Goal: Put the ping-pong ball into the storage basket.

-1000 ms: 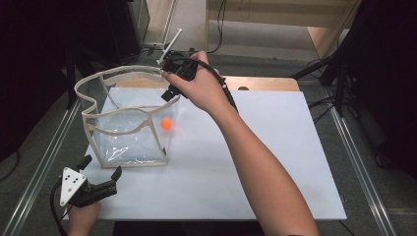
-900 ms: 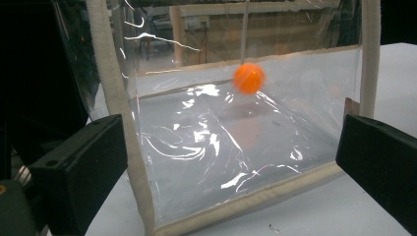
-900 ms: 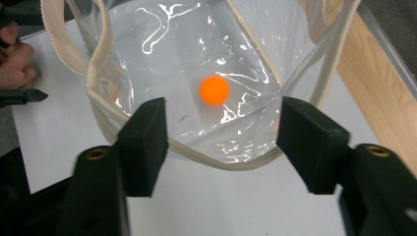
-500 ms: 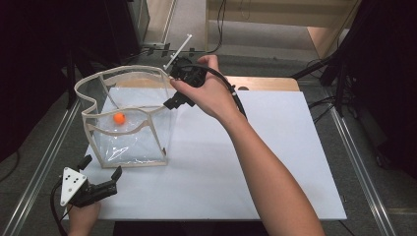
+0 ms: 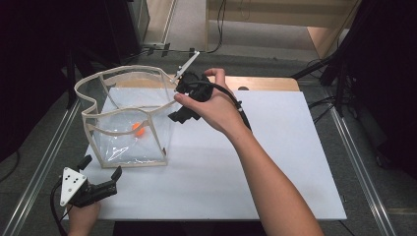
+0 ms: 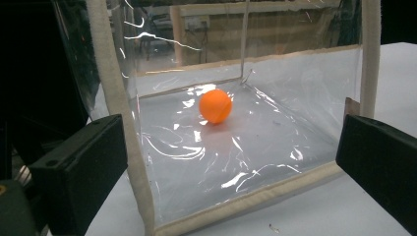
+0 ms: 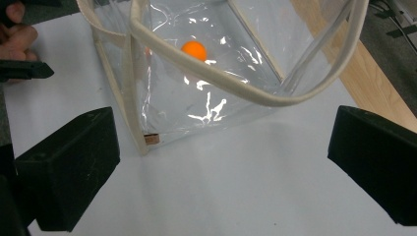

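**benchrat:** So the orange ball (image 5: 138, 129) has moved again. A second ago it sat by the right wall of the clear bag (image 5: 162, 142), half a second ago it was over on the left side, and now it's roughly mid-floor. The right gripper (image 5: 184, 112) has also backed off to the bag's right, near its top edge.

**tapeloop:** Reads to me like the ball got dropped in and is still rolling around. So the "put it in" part looks done, I'd guess.

**benchrat:** Same guess. In the right gripper view both jaws stand wide apart with nothing between them, looking down past the bag's cream rim (image 7: 236, 83) at the ball (image 7: 193, 49) inside.

**tapeloop:** And the left gripper (image 5: 101, 189)?

**benchrat:** Parked off the bag's near-left corner, not touching it. Its jaws are spread too, empty, pointing at the bag's near wall (image 6: 255, 162). Through the plastic you can see the ball (image 6: 215, 105) resting on the bag floor, toward the back wall.

**tapeloop:** Anything else in the bag?

**benchrat:** Nope, just the one ball. Bag stands upright and open-topped on the white table (image 5: 275, 177).
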A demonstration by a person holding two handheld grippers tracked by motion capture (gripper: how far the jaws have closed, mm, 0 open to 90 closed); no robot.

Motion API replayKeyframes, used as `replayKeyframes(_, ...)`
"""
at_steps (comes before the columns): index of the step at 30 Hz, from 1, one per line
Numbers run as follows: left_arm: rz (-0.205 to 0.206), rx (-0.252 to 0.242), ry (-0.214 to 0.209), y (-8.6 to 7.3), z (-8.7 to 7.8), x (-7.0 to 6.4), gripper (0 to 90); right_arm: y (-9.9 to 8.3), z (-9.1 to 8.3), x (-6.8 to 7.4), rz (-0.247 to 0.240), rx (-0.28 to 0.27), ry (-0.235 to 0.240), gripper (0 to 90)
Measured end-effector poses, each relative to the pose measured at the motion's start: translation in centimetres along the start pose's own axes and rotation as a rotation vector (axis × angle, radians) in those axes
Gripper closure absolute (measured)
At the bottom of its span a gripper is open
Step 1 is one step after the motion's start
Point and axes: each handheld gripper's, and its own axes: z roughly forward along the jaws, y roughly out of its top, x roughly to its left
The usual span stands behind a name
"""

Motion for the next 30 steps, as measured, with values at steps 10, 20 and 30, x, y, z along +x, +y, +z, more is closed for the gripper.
replayKeyframes(10,0.003,0.001,0.002,0.0,0.0,0.0,0.0,-3.1,-0.5,0.2,0.030,-0.039,0.007,0.0)
replayKeyframes(20,0.005,0.003,0.002,0.0,0.0,0.0,0.0,-5.7,-0.7,1.0,0.018,-0.081,0.005,0.0)
replayKeyframes(30,0.006,0.002,0.002,0.0,0.0,0.0,0.0,-8.1,-1.1,1.6,0.019,-0.134,-0.001,0.0)
